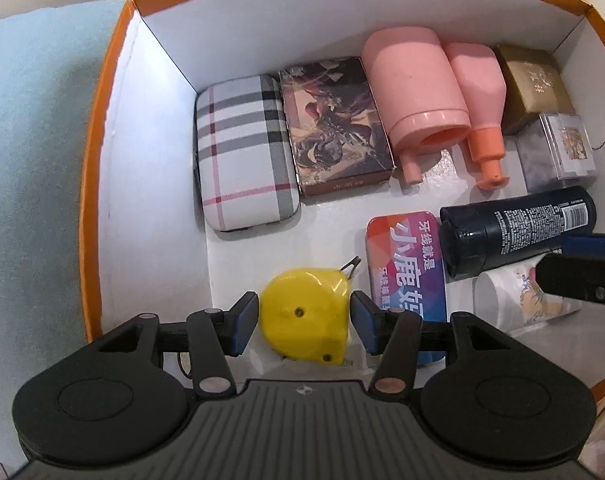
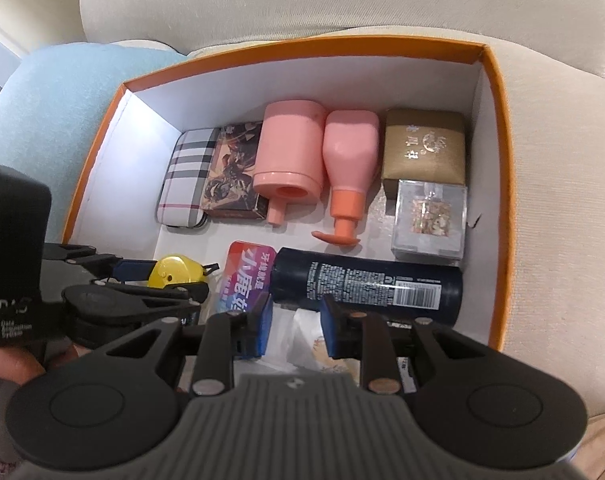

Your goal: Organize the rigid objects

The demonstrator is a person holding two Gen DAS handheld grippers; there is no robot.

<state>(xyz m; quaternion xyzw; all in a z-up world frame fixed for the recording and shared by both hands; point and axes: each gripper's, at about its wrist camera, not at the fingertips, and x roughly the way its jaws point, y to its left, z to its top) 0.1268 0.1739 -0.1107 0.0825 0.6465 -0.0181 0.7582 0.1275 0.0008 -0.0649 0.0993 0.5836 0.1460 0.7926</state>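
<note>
Straddling the yellow tape measure (image 1: 306,316), left gripper (image 1: 304,322) pointing straight down into the orange box (image 1: 102,184); jaws apart, blue pads (image 1: 244,322) flanking the case on either side with a thin gap visible at each, so not clamped; tape measure lying flat on the white floor near the front left part of the box, metal hook toward the far wall; long axis running roughly away from the gripper, short axis across the pads, favourable for a squeeze.

Right gripper (image 2: 295,326): hovering tilted over a white printed wrapper (image 2: 308,334) at the front of the box; jaws narrowly apart, nothing pressed between them; wrapper below the fingertips, contact not discernible.

Contents, far row, left to right: plaid case (image 1: 240,152); illustrated box (image 1: 334,124); large pink bottle (image 1: 414,92); small pink bottle (image 1: 476,80), orange nozzle toward the front; gold box (image 1: 534,80); clear box (image 1: 558,148) just in front of the gold one.

Near row: tape measure; red and purple tin (image 1: 408,264) just beside it on the right; dark spray can (image 1: 518,228) lying crosswise, long axis left to right, resting partly over the wrapper.

Judgement: left hand nearer the tape measure, already centred over it; coming move likely hinging on keeping the pads square to the narrow sides; tin close to the right pad, risk of nudging it.
</note>
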